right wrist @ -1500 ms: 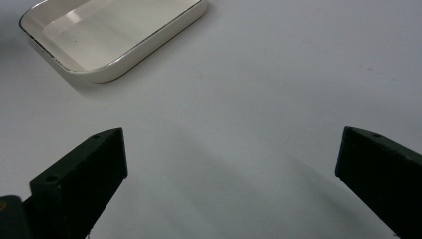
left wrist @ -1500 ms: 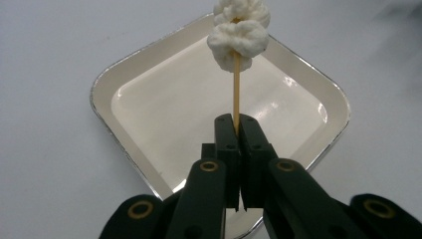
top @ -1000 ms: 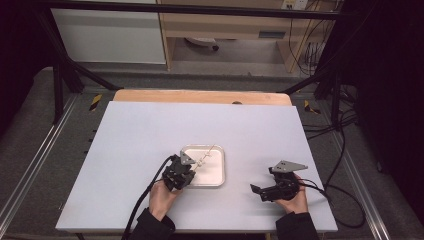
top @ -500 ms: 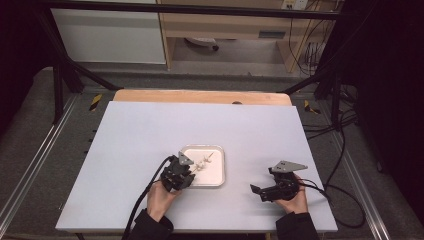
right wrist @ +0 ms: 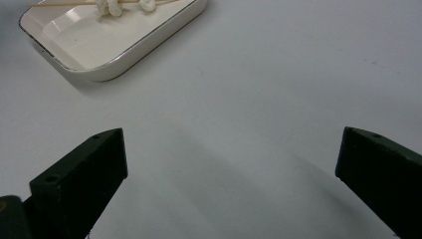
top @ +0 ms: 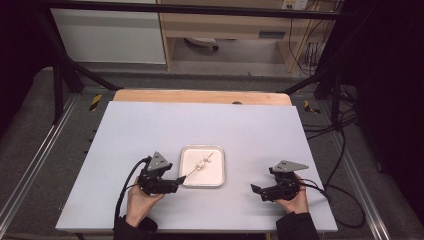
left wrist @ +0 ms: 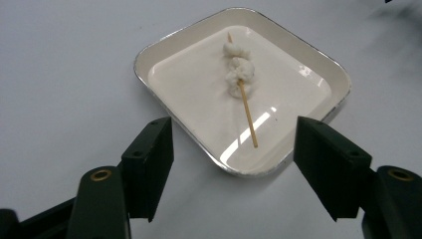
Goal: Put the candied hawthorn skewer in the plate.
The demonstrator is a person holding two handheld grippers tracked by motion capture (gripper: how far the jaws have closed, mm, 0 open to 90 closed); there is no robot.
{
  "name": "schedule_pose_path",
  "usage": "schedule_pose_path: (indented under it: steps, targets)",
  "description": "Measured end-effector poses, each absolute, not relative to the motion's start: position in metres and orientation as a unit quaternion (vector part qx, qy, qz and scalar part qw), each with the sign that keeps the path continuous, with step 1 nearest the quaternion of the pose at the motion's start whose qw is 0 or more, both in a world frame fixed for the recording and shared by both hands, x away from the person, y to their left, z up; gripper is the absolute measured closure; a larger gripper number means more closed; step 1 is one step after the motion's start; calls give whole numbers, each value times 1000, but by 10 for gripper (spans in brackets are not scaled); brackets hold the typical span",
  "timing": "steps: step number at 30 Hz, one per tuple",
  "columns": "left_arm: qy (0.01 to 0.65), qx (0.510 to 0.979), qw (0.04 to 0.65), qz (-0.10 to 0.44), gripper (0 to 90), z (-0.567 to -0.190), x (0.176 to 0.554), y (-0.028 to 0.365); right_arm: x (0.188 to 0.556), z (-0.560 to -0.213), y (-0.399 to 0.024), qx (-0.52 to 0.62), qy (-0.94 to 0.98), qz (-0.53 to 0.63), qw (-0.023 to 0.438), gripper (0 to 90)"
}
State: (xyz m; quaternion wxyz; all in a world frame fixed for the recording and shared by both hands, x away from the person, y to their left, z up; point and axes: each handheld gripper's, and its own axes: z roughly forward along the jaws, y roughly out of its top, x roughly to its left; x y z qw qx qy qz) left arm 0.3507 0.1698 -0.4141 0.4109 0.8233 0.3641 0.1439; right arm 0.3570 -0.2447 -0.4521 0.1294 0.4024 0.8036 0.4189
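A wooden skewer (top: 202,164) with white lumps threaded near its far end lies loose in a shallow white tray (top: 220,172) at the table's middle front. My left gripper (top: 181,181) hovers just left of the tray's near-left corner. Its jaws have just been opening and now stand wide, with nothing held between them. In the left gripper view the skewer (left wrist: 241,74) rests diagonally across the tray (left wrist: 149,55), beyond the left gripper (left wrist: 233,127). My right gripper (top: 256,192) stays open over bare table, right of the tray. The right gripper (right wrist: 231,149) sees the tray (right wrist: 124,57) and skewer (right wrist: 119,6) far off.
The pale table top (top: 150,125) reaches well beyond the tray on all sides. A wooden strip (top: 200,96) runs along its far edge. Black frame bars and cables stand around the table, and each gripper trails a cable toward the front edge.
My left gripper has drawn back to the left from the tray's edge and its jaws have opened. The skewer now lies free in the tray. The right gripper has not moved.
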Motion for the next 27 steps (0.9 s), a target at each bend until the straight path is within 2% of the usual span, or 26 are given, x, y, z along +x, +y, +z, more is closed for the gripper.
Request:
schedule_pose_path:
  steps: [8,14,27]
  targets:
    - [376,811,418,163,136,-428,337,200,357,-453,-245,401,807,415,128,6]
    - [388,800,430,159,112,-441,328,219,356,-454,-244,400,808,414,127,6]
    - [392,800,426,155,113,-447,325,221,353,-455,-244,398,808,417,123,4]
